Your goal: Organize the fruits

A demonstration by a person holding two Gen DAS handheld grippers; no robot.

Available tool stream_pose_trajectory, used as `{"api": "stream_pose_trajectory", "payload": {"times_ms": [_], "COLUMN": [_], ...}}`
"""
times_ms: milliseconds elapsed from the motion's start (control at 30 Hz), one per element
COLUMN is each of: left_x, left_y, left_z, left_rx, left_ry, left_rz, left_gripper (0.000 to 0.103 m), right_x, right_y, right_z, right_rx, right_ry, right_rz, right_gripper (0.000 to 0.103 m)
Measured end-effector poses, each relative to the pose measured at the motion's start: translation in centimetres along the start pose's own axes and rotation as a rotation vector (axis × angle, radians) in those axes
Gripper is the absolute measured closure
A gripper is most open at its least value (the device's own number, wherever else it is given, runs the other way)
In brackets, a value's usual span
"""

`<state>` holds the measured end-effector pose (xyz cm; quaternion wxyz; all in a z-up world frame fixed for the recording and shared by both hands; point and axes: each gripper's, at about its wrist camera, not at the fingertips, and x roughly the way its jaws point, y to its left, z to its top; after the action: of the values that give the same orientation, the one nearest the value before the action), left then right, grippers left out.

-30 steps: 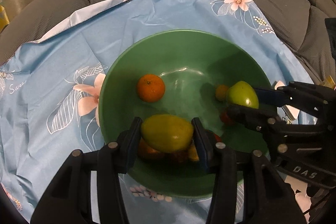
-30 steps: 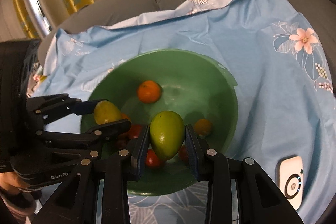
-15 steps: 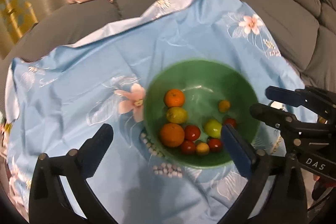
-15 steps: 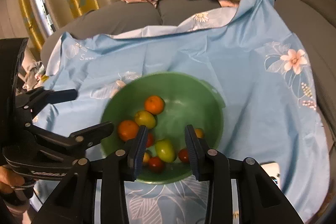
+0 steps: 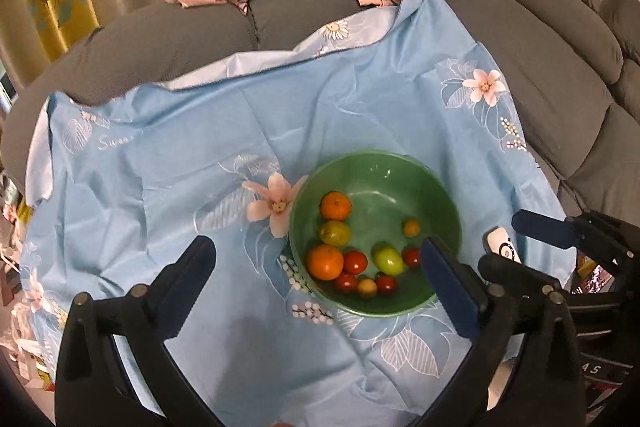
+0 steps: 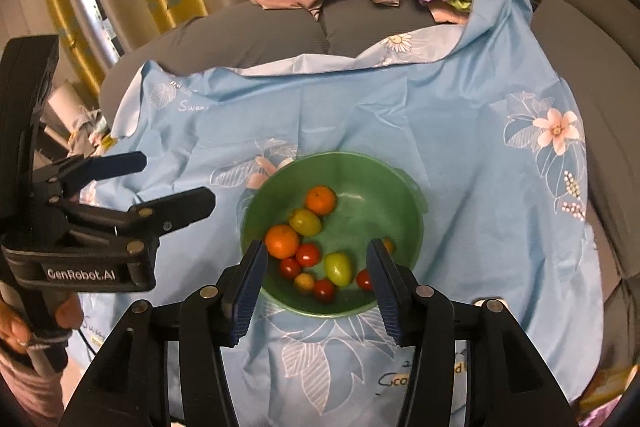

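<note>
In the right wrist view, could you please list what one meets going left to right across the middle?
Left gripper → large orange fruit → green fruit → green bowl rim → pink flower print.

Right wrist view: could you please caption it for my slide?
Right gripper, jaws opening and empty, above a green bowl of fruit on a blue floral cloth.

A round green plastic bowl (image 5: 376,171), lower centre-right of the left wrist frame, holds two oranges (image 5: 335,205), two yellow-green fruits (image 5: 387,259), several small red tomatoes (image 5: 355,261) and two small yellow-orange fruits (image 5: 411,227).
</note>
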<state>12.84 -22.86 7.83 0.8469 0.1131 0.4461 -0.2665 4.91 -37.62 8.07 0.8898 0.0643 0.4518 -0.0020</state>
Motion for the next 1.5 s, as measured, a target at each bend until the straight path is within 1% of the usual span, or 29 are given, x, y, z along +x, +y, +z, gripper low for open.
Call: {"api": "stream_pose_trajectory", "payload": {"times_ms": [167, 367, 633, 933, 1367, 1500], "left_x": [-0.8, -0.8, -0.1, 0.2, 0.3, 0.1], "left_y": [-0.3, -0.9, -1.5, -1.6, -1.8, -1.9], "left_z": [1.0, 1.7, 2.0, 2.2, 1.9, 1.9], "left_rx": [0.017, 0.030, 0.037, 0.031, 0.030, 0.027], "left_ry": [-0.020, -0.013, 0.011, 0.019, 0.017, 0.006], "left_rz": [0.036, 0.046, 0.041, 0.039, 0.036, 0.040], "left_gripper": [0.001, 0.001, 0.001, 0.001, 0.001, 0.001], "right_x": [-0.7, -1.0, -1.1, -1.1, -1.2, -1.2], "right_y": [-0.1, -0.7, -1.0, -1.1, -1.4, -1.5], "right_z": [0.4, 0.6, 0.8, 0.9, 1.0, 0.9], "right_rx": [-0.007, 0.007, 0.012, 0.014, 0.016, 0.019], "right_ry": [-0.011, -0.021, -0.027, -0.029, -0.030, -0.035], "right_rz": [-0.009, -0.006, -0.006, -0.008, -0.012, -0.014], "right_gripper": [0.051, 0.051, 0.051, 0.051, 0.051, 0.051]}}
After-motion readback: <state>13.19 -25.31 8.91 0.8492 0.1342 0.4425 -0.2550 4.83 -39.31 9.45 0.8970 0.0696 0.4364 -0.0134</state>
